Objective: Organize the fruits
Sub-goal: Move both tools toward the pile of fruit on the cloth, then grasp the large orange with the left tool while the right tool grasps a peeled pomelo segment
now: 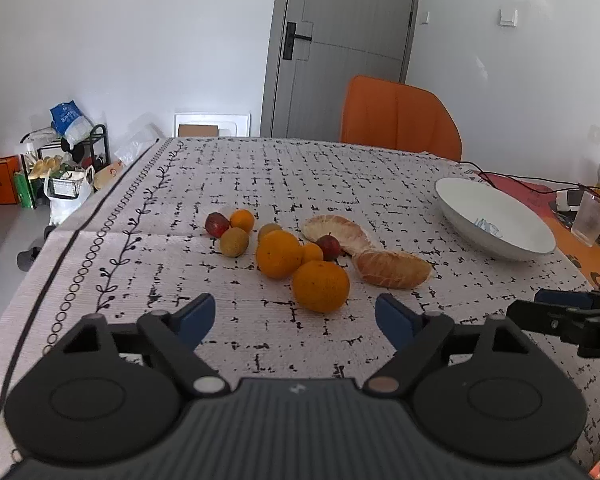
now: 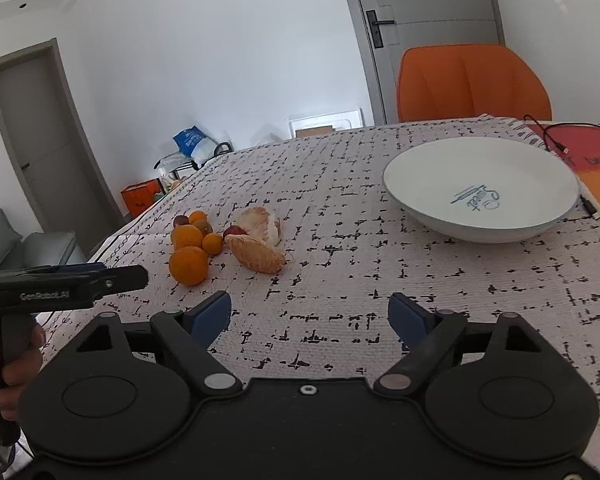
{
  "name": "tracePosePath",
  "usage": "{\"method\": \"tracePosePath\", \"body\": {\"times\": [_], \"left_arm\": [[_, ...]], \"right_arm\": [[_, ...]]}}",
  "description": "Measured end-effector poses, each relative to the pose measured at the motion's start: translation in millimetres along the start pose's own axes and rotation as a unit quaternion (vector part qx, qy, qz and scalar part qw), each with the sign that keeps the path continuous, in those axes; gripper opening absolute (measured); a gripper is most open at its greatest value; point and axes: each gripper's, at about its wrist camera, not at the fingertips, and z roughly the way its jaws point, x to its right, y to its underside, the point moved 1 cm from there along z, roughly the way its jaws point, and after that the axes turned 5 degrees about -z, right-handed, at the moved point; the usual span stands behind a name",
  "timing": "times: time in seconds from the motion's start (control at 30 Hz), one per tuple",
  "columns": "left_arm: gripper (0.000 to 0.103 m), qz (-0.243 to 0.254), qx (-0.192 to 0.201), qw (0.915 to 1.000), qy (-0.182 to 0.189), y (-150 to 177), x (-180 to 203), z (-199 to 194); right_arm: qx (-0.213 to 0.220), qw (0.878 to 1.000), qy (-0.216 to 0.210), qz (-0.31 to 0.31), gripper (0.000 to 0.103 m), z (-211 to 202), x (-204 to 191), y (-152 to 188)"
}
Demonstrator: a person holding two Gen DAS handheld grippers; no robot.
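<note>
Pomelo wedge lies long-axis crosswise before both tools, left and right, jaws apart, empty.

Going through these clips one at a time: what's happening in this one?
A person holds a claw in each hand over a table with a patterned cloth. The left claw and right claw are both open and empty. Ahead of the left claw, a cluster of oranges, smaller fruits and peeled pomelo pieces lies loose on the cloth. The white bowl to the right is empty, so no fruit has been sorted yet.
</note>
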Motion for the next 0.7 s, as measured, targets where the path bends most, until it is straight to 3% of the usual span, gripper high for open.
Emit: {"method": "tracePosePath", "body": {"times": [0.7], "left_arm": [[0.065, -0.005, -0.038, 0.9992, 0.012, -4.6, 7.5, 55.1]], "right_arm": [[-0.031, 0.999, -0.041, 0.019, 0.072, 47.4, 5.8, -9.7]]}}
